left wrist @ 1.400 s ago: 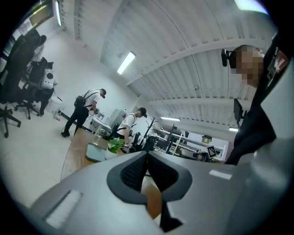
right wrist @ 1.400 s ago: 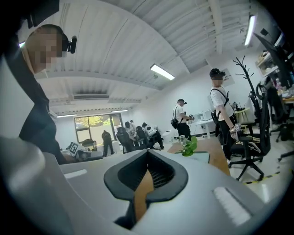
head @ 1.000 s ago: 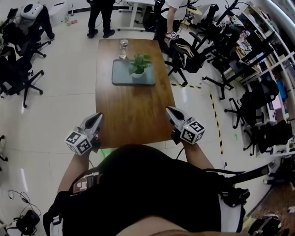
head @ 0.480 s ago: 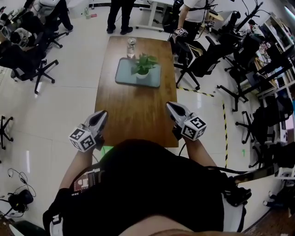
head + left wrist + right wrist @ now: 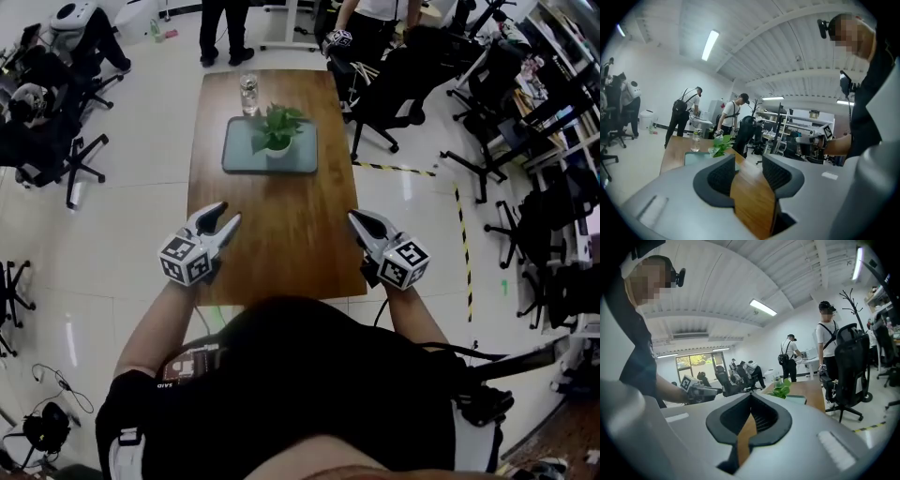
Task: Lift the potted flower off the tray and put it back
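While the left tongs [image 5: 230,214] have just been opening and stand part-way apart, with only bare wood showing through the gap, the right tongs [image 5: 354,217] are clenched tip to tip and empty. Both hover over the near end of the surface [image 5: 281,244], one toward each long edge, pointing at the far end. The flower [image 5: 277,129] stands upright in its white pot on the tray [image 5: 240,161], toward the far end of the surface and well apart from both tongs. The lift has not begun, so the step in hand looks like the reach. To do it well, I judge the tongs should travel low and level along the surface toward the tray, with the gap widened enough to take the pot before they arrive, not at the last instant. The grip belongs on the pot's wall, below the leaves, since the stems would likely bend and give no hold. If the right tongs are to help, they must be released first. A bottle [image 5: 248,92] stands just beyond the tray, so the approach is safest from the near side. The lift should go straight up with the pot kept upright, then come down onto the same patch of tray.
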A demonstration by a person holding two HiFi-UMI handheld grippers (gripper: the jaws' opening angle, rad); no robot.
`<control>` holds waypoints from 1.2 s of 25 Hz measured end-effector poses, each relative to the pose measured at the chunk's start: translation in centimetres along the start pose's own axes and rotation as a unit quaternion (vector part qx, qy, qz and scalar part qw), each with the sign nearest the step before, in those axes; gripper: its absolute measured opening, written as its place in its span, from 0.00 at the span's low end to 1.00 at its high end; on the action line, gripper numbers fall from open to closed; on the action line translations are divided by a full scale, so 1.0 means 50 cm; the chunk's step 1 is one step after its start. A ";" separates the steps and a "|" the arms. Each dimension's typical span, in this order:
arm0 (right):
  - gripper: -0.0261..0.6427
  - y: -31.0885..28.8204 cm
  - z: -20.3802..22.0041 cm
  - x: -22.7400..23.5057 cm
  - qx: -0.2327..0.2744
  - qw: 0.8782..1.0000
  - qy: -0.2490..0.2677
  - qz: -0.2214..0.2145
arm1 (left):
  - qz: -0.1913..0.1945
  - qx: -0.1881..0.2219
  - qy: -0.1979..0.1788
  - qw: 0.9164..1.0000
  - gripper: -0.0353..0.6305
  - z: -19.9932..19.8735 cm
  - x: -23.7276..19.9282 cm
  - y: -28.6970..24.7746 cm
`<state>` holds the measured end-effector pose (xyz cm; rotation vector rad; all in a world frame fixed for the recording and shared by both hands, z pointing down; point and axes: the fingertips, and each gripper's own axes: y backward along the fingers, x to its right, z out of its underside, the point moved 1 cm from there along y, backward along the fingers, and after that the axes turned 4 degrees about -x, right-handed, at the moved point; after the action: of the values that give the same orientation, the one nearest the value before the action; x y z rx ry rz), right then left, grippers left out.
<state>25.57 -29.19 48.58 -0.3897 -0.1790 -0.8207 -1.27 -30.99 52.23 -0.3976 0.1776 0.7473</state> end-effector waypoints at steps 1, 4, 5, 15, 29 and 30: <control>0.06 0.002 0.002 0.005 0.000 1.000 -0.001 0.006 | 0.002 -0.008 -0.005 1.000 0.32 0.002 -0.014 -0.023; 0.06 0.007 0.014 0.017 0.000 1.000 -0.010 0.018 | 0.002 -0.038 -0.011 0.999 0.48 0.017 -0.061 -0.100; 0.06 0.007 0.020 0.020 -0.002 1.000 -0.014 0.020 | 0.000 -0.049 -0.009 0.999 0.54 0.024 -0.079 -0.128; 0.06 -0.011 0.163 0.066 -0.045 0.997 -0.057 0.004 | -0.057 -0.111 -0.062 0.990 0.84 0.083 -0.266 -0.417; 0.06 -0.015 0.252 0.122 -0.020 0.996 -0.091 -0.007 | -0.062 -0.129 -0.071 0.987 0.90 0.166 -0.355 -0.669; 0.06 -0.014 0.260 0.120 -0.022 0.996 -0.091 -0.008 | -0.065 -0.131 -0.075 0.986 0.90 0.171 -0.356 -0.673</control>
<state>29.02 -28.44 62.47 -0.5054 -0.3343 -0.8056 9.26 -60.90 74.96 -0.5959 -0.0887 0.6704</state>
